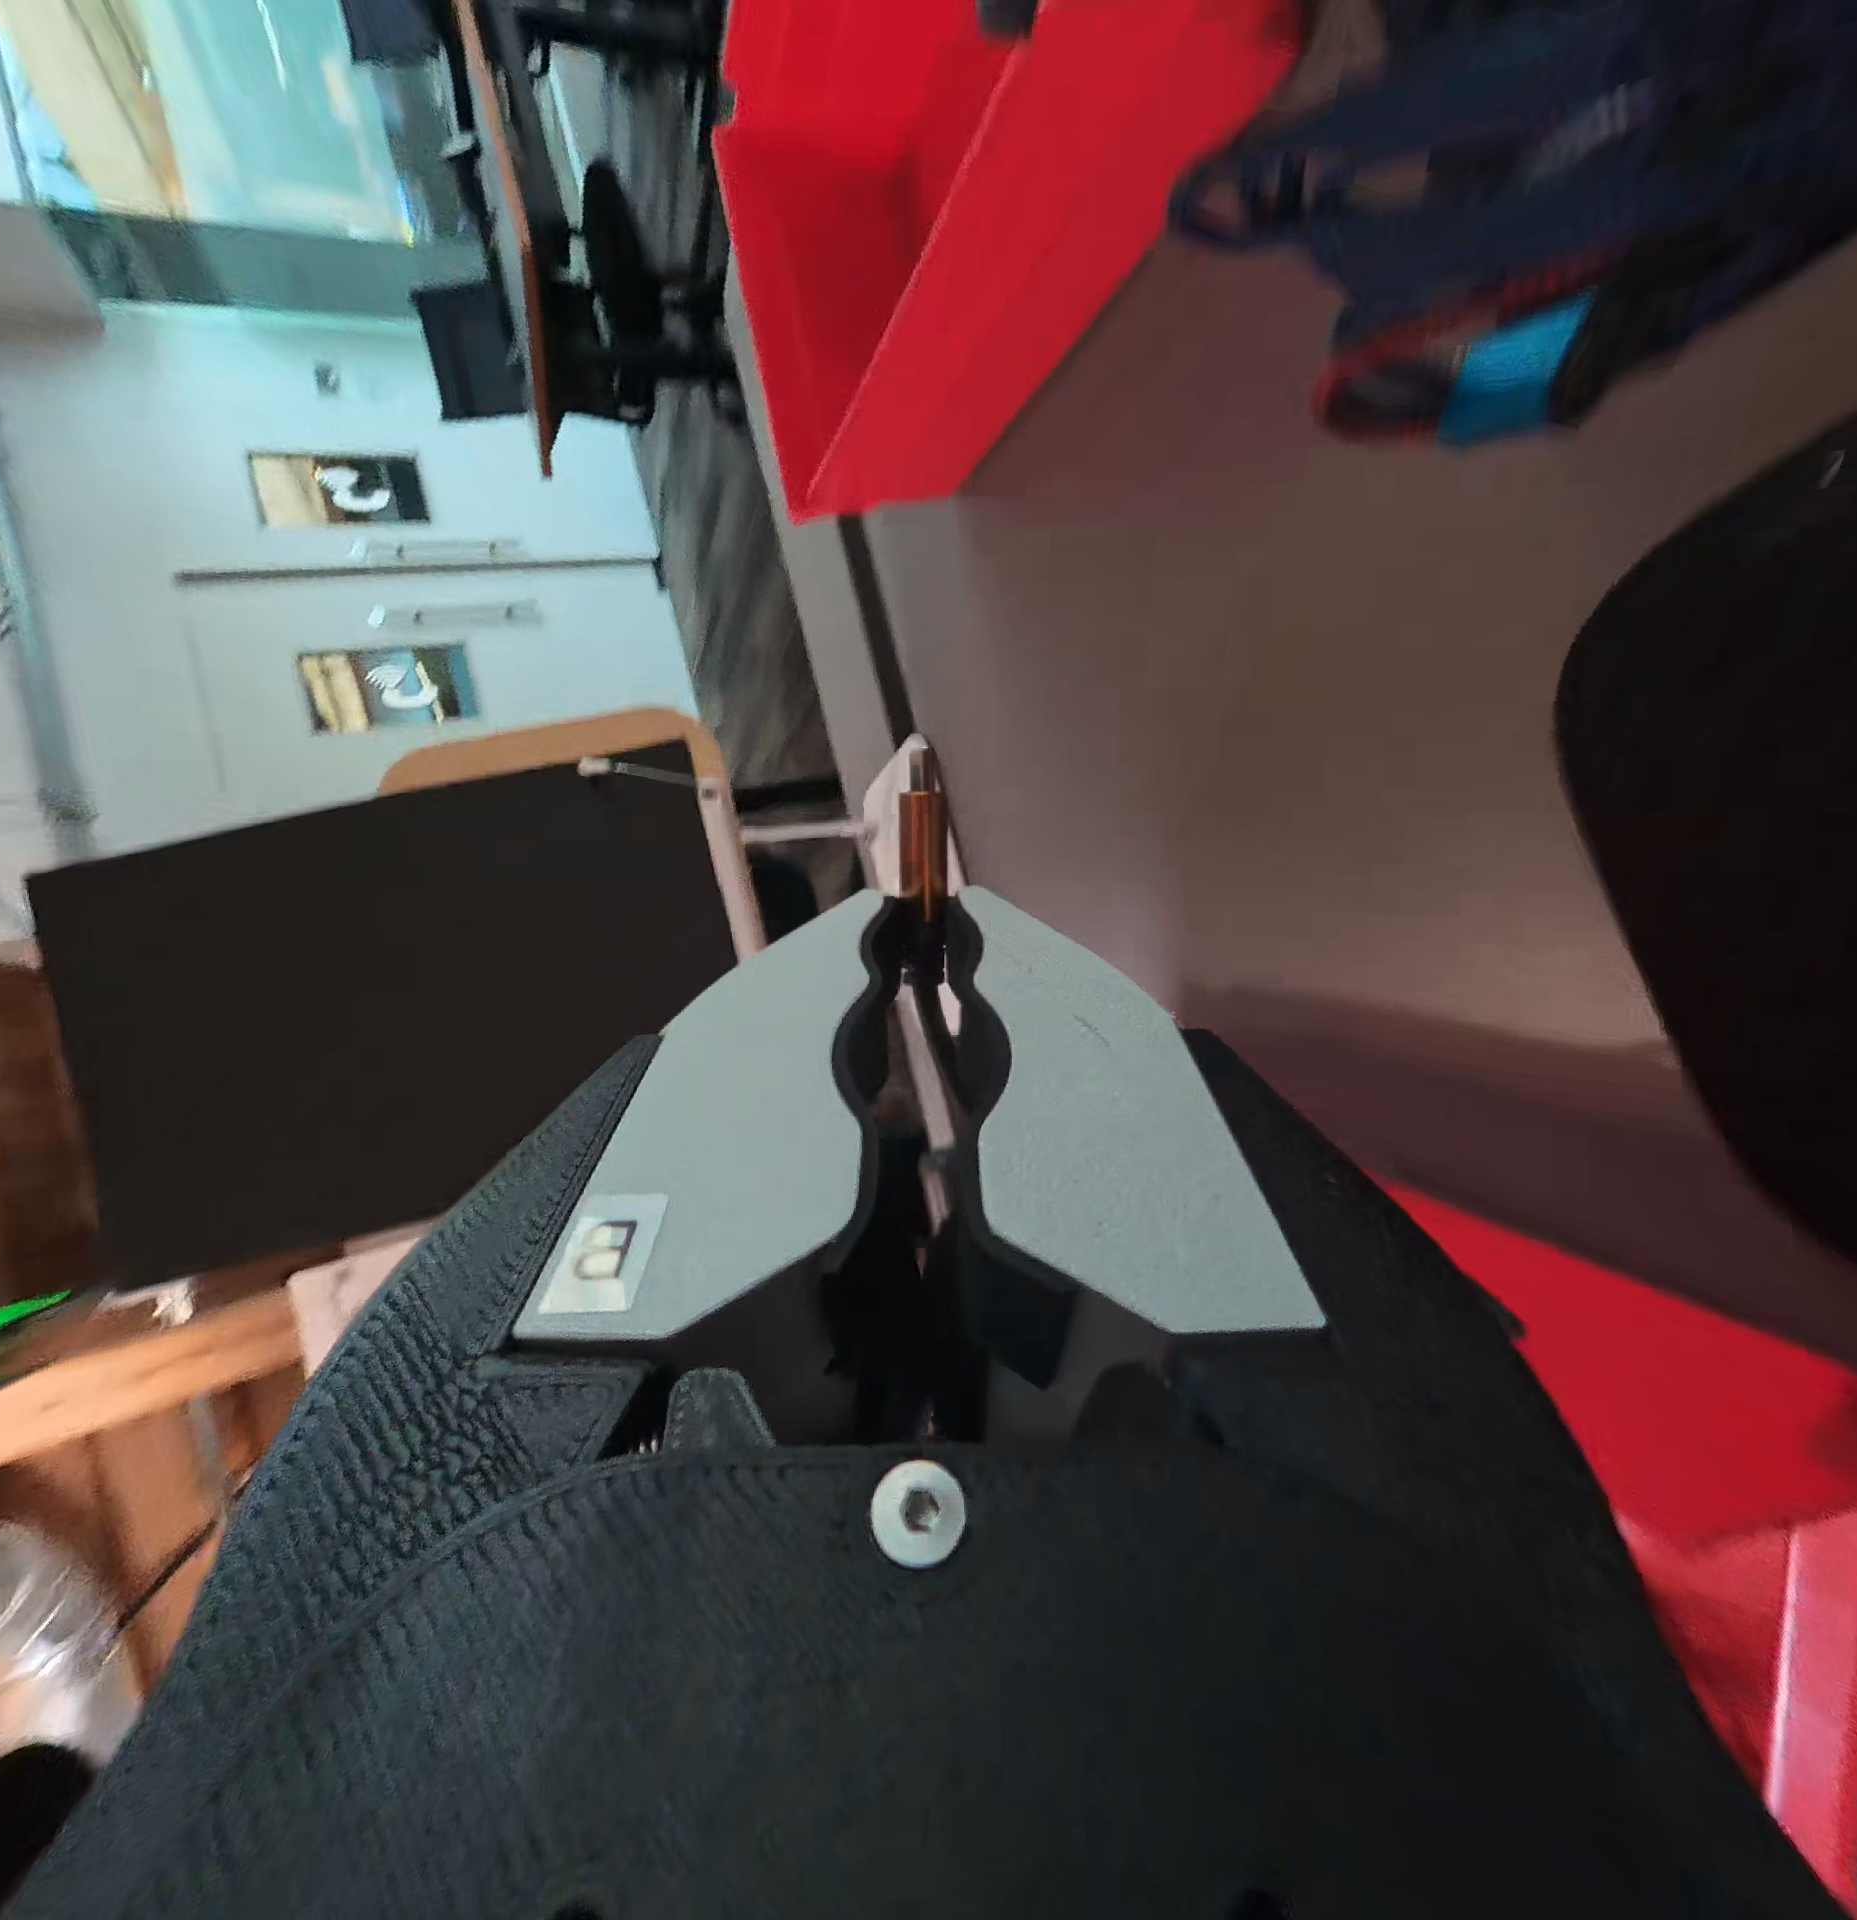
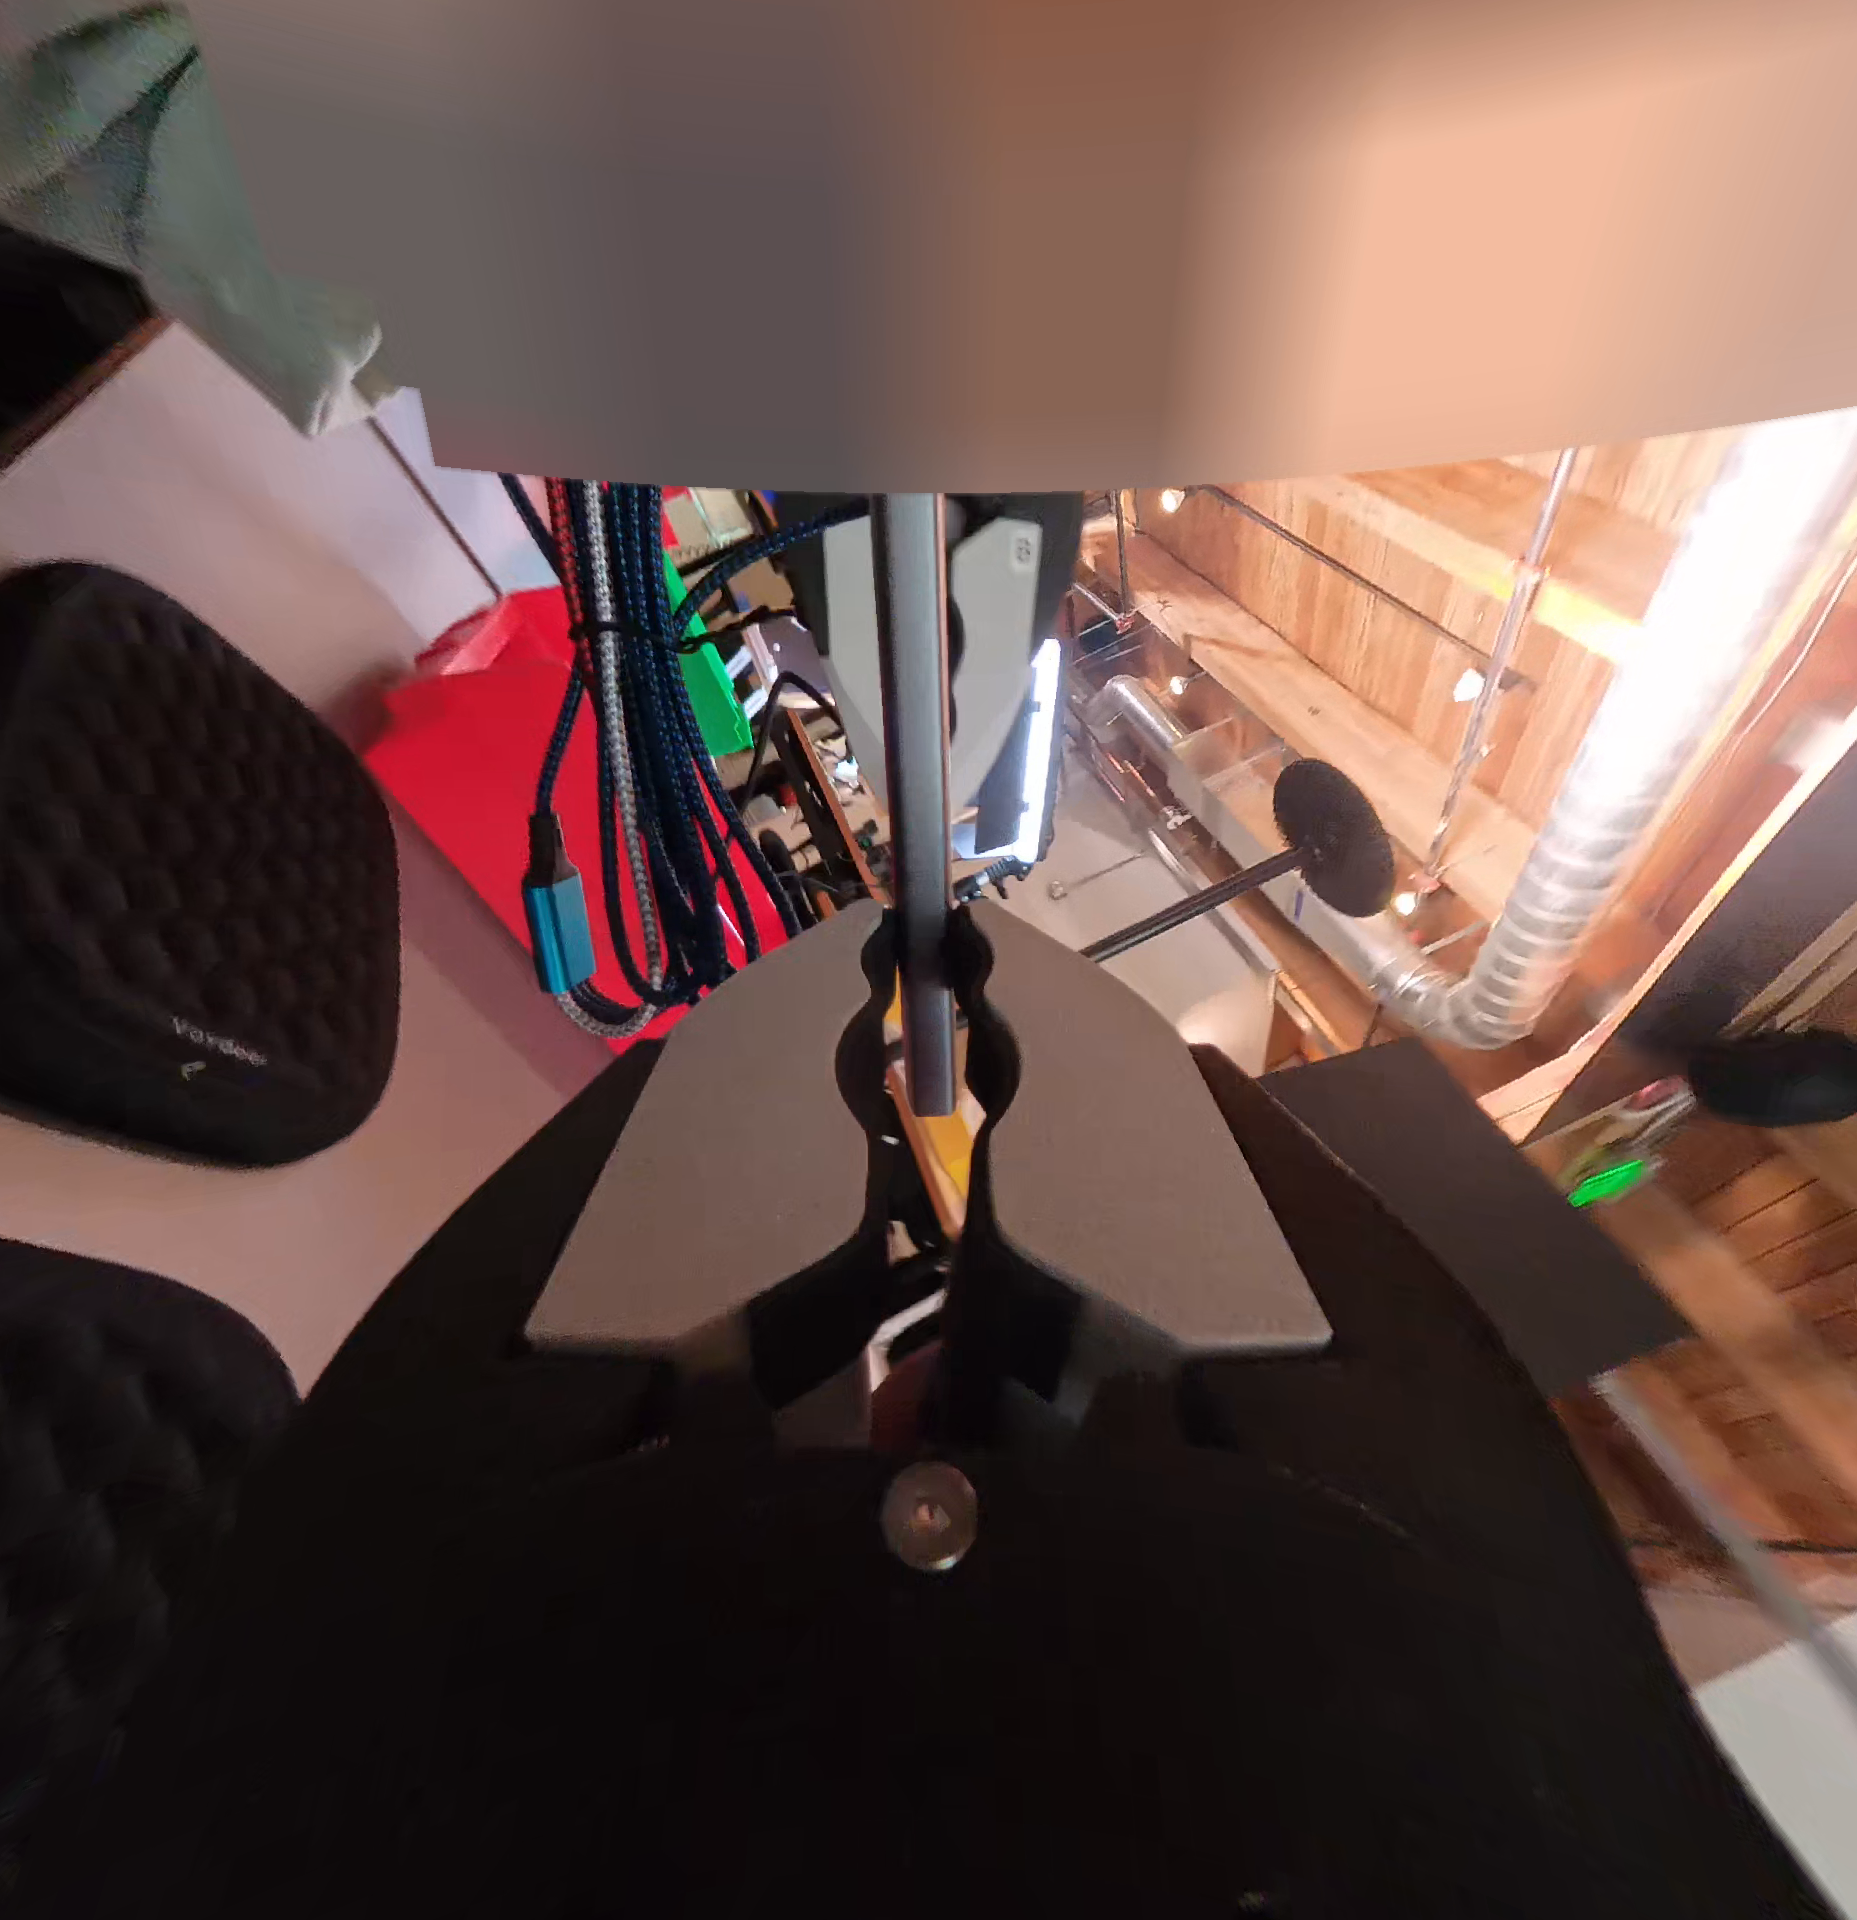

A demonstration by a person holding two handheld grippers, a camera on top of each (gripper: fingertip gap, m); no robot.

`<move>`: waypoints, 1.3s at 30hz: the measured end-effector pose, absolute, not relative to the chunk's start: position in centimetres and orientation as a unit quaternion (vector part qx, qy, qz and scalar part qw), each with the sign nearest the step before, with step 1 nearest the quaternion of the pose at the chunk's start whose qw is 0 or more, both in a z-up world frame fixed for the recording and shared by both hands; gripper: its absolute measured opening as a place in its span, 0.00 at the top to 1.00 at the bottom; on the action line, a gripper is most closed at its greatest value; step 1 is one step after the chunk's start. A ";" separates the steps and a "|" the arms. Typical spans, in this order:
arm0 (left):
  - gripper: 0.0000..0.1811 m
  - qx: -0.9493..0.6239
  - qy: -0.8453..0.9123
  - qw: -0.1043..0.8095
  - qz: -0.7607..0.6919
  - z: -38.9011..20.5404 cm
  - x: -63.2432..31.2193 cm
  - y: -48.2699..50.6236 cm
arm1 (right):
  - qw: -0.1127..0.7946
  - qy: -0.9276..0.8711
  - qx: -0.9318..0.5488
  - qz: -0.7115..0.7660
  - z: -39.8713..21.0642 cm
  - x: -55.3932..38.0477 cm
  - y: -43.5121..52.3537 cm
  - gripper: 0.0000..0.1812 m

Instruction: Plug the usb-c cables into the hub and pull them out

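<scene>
Two grippers were both closed on something when this was taken. Your left gripper had its fingers pinched tight on a plug, a small copper-coloured metal shell with a silvery tip poking out past the fingertips, its thin cable running back between the pads. Your right gripper was clamped on the hub, a slim grey metal bar seen edge-on and standing out forward from the jaws.

Beyond the fingers, a bundle of braided cables hung near a red bin, one ending in a blue plug. A black padded case lay on the pale table.

Judging by looks, the plug was light, rigid and slick, so holding it by the shell near the tip suited it; the cable behind was limp and would give no push. The hub looked stiff and smooth, likely to twist in a narrow grip, so you needed to hold it squarely across its flat faces.
</scene>
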State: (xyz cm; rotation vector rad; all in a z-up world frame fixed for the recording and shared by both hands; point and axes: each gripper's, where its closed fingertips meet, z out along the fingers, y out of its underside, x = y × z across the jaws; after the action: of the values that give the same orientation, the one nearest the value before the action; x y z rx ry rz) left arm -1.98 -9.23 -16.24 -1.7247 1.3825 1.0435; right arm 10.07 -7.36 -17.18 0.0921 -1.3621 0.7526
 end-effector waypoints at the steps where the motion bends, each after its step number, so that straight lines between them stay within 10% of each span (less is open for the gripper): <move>1: 0.97 -0.664 0.536 0.347 0.389 -16.5 -1.2 -8.5 | 0.717 -0.616 0.053 0.322 -17.1 10.2 -7.6 0.95; 39: 0.97 -0.673 0.534 0.364 0.360 -21.7 4.6 -5.6 | 0.704 -0.687 0.033 0.178 -20.7 7.5 -6.7 0.95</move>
State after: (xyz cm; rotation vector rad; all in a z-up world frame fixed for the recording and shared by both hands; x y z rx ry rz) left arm 4.62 -5.61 -21.66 -1.7318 1.3736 0.9263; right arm 7.50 -6.70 -20.74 0.0745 -1.5268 0.3955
